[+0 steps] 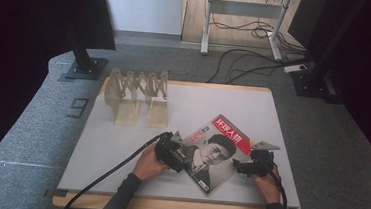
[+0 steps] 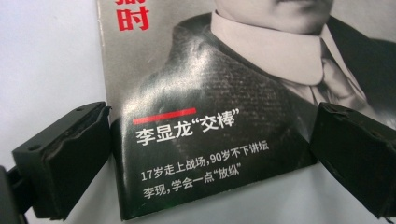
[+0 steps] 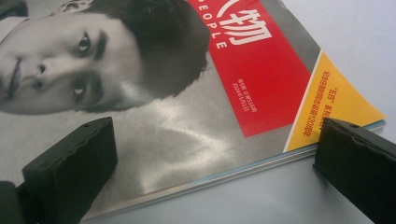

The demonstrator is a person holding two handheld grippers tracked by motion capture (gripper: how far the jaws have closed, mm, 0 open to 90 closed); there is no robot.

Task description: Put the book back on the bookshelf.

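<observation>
A magazine (image 1: pixel 218 150) with a black-and-white portrait and a red title band lies flat and turned at an angle, right of the table's middle. My left gripper (image 1: pixel 182 153) is at its left edge. In the left gripper view the magazine (image 2: pixel 224 84) has its lower corner between the wide-apart jaws, and the left gripper (image 2: pixel 210 161) is open. My right gripper (image 1: pixel 240 165) is at the magazine's right edge. In the right gripper view one jaw hangs over the cover (image 3: pixel 187 126) and the other stands off the yellow corner; the right gripper (image 3: pixel 215 165) is open.
A folding wooden rack (image 1: pixel 137 88) stands at the back left of the grey table (image 1: pixel 115 149). Beyond the table are a black stand base (image 1: pixel 83 69), desk legs and floor cables (image 1: pixel 247 59).
</observation>
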